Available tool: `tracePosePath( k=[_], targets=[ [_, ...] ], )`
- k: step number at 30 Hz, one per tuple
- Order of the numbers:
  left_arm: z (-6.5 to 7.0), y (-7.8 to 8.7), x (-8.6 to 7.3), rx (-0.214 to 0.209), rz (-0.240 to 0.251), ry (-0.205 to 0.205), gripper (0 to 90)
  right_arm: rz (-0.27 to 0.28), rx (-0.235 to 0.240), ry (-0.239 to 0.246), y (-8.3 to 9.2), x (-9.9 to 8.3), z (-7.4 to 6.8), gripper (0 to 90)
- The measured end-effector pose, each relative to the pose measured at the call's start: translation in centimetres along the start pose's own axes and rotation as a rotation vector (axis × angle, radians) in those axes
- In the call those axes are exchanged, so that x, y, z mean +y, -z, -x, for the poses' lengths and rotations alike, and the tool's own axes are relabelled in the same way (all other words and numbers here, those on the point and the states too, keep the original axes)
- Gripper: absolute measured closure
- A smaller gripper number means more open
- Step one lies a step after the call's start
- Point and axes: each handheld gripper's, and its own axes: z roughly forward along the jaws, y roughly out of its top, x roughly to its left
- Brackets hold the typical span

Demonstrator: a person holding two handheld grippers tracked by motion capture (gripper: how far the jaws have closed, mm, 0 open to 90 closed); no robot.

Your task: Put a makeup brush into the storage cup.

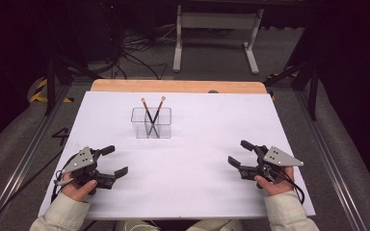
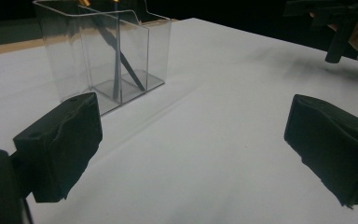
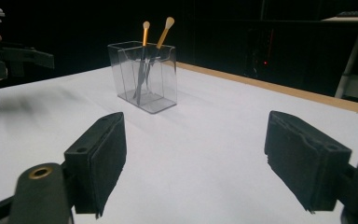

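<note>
Toward the far middle of the white tabletop [image 1: 197, 173] stands one clear plastic rectangular holder [image 1: 151, 122], upright and split into compartments by clear inner walls. Two slim brushes with dark lower ends, orange-gold handles and pale tips [image 1: 152, 111] stand inside it, leaning against each other so that they cross low down and spread apart at the top; both rise above the rim. Which compartment each one sits in I cannot tell for sure, though they appear to share the middle part.

Well apart from the holder, nearer the person, are two sets of tongs, one in each hand. Left tongs [image 1: 112, 161] sit at the near left of the tabletop, black jaws spread wide with nothing between them, pointing inward toward the centre. Right tongs [image 1: 238, 153] sit at the near right, jaws likewise standing wide and empty, aimed toward the middle. Each carries one grey three-cornered plate on top and a trailing cable.

Along the far edge of the white surface runs one bare wooden strip [image 1: 178, 86].
</note>
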Motion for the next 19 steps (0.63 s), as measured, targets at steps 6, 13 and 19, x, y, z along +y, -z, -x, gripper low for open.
tracePosePath(
  k=[6, 13, 19],
  targets=[
    [0.05, -0.07, -0.17, 0.007, 0.005, 0.008, 4.4, -0.012, -0.003, -0.002, 0.16, -0.57, -0.2, 21.6],
    [-0.09, -0.07, -0.27, 0.033, 0.006, 0.028, 4.1, -0.021, -0.003, -0.006, 0.15, -0.84, -0.32, 21.5],
    [-0.09, -0.1, -0.26, 0.038, 0.003, 0.006, 2.4, -0.02, -0.004, -0.006, 0.11, -0.8, -0.38, 21.5]
  ],
)
